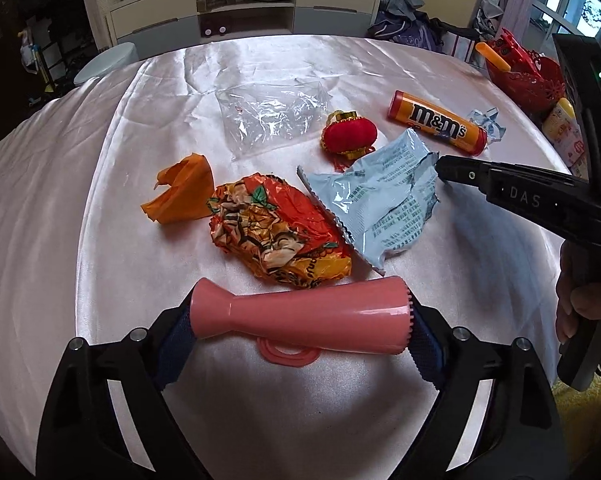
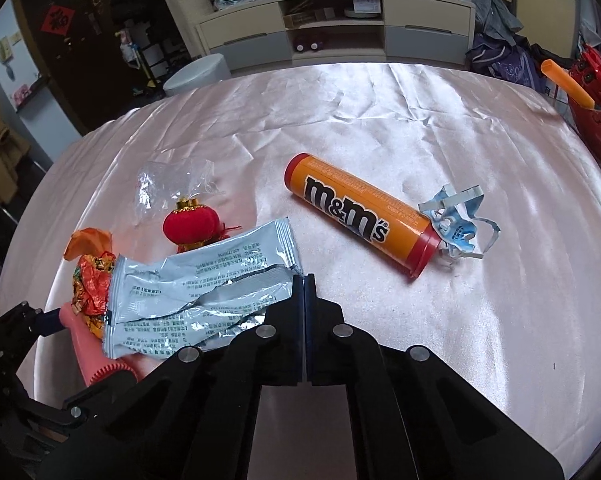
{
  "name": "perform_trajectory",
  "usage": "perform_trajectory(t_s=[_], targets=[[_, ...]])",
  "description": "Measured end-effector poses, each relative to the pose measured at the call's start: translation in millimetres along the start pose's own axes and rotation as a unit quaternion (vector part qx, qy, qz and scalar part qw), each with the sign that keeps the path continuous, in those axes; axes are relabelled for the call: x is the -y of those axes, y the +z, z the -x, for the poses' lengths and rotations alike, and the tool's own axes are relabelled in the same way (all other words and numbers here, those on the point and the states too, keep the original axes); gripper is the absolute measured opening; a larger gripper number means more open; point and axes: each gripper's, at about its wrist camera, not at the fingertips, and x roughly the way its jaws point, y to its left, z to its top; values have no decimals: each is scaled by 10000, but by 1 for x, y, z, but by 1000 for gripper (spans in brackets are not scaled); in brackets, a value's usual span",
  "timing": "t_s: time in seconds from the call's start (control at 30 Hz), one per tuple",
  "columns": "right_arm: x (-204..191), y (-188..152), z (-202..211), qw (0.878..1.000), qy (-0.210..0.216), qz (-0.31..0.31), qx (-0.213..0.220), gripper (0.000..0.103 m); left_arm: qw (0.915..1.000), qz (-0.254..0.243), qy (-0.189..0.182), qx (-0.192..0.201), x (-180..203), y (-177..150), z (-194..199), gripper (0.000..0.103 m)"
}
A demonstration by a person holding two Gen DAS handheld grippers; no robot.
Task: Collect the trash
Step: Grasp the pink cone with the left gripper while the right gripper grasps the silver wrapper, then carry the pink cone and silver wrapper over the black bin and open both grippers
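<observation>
My left gripper (image 1: 296, 322) spans a pink plastic roller (image 1: 300, 318) lengthwise, pads at its two ends. Only its view shows the whole clear bag (image 1: 272, 118) and orange scrap (image 1: 182, 196). My right gripper (image 2: 304, 280) is closed, its tips at the torn edge of the pale-blue wrapper (image 2: 204, 284), left of the M&M's tube (image 2: 360, 212); whether foil is pinched, I cannot tell.

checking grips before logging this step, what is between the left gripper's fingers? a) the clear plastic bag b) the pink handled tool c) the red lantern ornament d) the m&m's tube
b: in the left wrist view the pink handled tool spans the left gripper from finger to finger, while the m&m's tube lies farther off on the cloth.
</observation>
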Motion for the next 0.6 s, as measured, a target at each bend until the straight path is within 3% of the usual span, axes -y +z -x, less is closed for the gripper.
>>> perform_trajectory(t_s=[0.17,0.6], targets=[[-4,-5,6,9999,118,31,33,2,9999,137,-41,27,-5,-7,7,85],[-17,-15,95,9971,249,179,696,1,9989,250,9,400,-8,-31,66,85]])
